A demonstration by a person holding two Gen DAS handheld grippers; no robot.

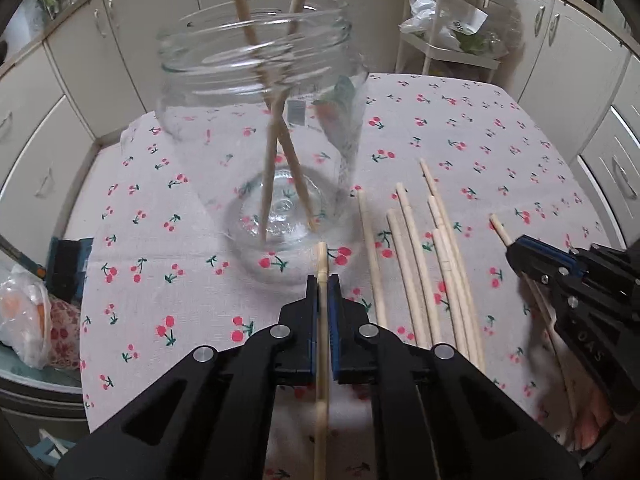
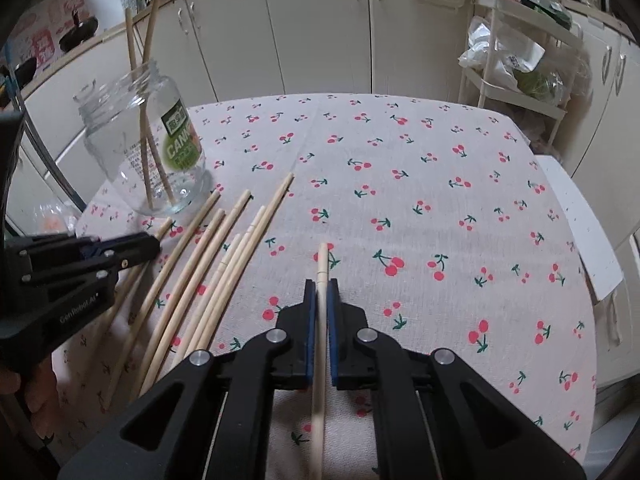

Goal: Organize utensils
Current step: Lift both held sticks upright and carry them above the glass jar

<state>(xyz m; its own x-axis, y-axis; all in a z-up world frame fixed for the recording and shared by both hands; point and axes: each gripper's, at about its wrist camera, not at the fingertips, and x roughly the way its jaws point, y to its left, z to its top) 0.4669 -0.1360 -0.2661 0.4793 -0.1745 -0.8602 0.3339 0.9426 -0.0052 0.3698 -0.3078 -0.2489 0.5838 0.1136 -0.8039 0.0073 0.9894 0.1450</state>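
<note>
Desk: a desk (image 2: 400, 168) covered by a pale cloth printed with red cherries; cream cabinet doors (image 2: 320, 28) close in around it.
Landmark: a clear glass jar (image 1: 260, 120) stands upright on the cloth, toward the far left of the desk as the right wrist view shows it; a green label is on its side.
In the jar: two wooden chopsticks (image 1: 280, 148) cross each other inside and stick out above the rim.
Beside the jar: a loose row of chopsticks (image 1: 420, 260) lies flat on the cloth just to the jar's right, roughly parallel.
Left hand-held gripper (image 1: 323, 280): clamped together on a single chopstick (image 1: 322, 340), just in front of the jar's base.
Right hand-held gripper (image 2: 321, 284): also clamped on one chopstick (image 2: 320, 352), over bare cloth to the right of the loose row, well apart from the jar.
Around: a white wire rack (image 2: 516, 80) holding plastic bags stands past the desk's far right corner; a plastic bag (image 1: 24, 320) sits off the desk edge left of the jar.
</note>
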